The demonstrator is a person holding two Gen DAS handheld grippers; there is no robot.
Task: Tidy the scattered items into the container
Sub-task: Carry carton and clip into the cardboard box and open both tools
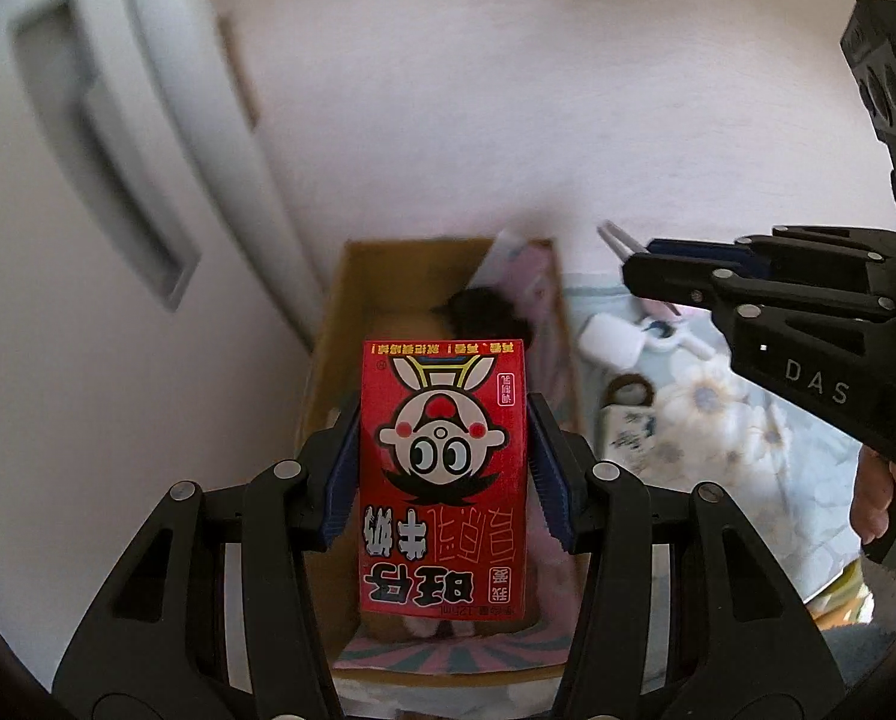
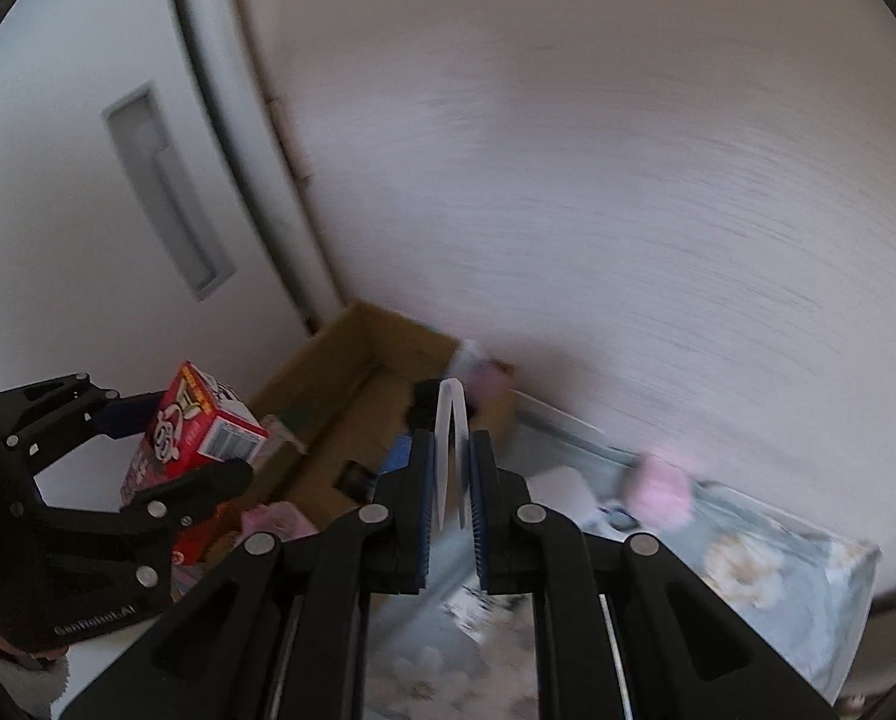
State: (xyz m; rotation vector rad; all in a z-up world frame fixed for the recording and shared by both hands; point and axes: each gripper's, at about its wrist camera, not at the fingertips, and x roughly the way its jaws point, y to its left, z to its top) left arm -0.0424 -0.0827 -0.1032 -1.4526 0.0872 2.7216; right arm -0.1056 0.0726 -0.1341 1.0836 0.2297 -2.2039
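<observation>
My left gripper (image 1: 444,411) is shut on a red milk carton (image 1: 441,474) printed with a cartoon face, and holds it above an open cardboard box (image 1: 339,300). Inside the box lie a black item (image 1: 484,306) and pink things, partly hidden by the carton. At the right, my right gripper (image 1: 634,267) is shut on white plastic tweezers (image 1: 616,243). In the right wrist view the tweezers (image 2: 452,450) stick up between the right gripper's (image 2: 451,438) blue pads, in front of the box (image 2: 351,354). The left gripper (image 2: 195,438) holds the carton (image 2: 195,426) at the left.
The box stands in a corner between a white door with a recessed handle (image 1: 99,150) and a pale wall (image 1: 508,90). On the floral sheet (image 1: 718,420) to its right lie a white roller (image 1: 607,342), a small patterned jar (image 1: 625,420) and a pink item (image 2: 658,492).
</observation>
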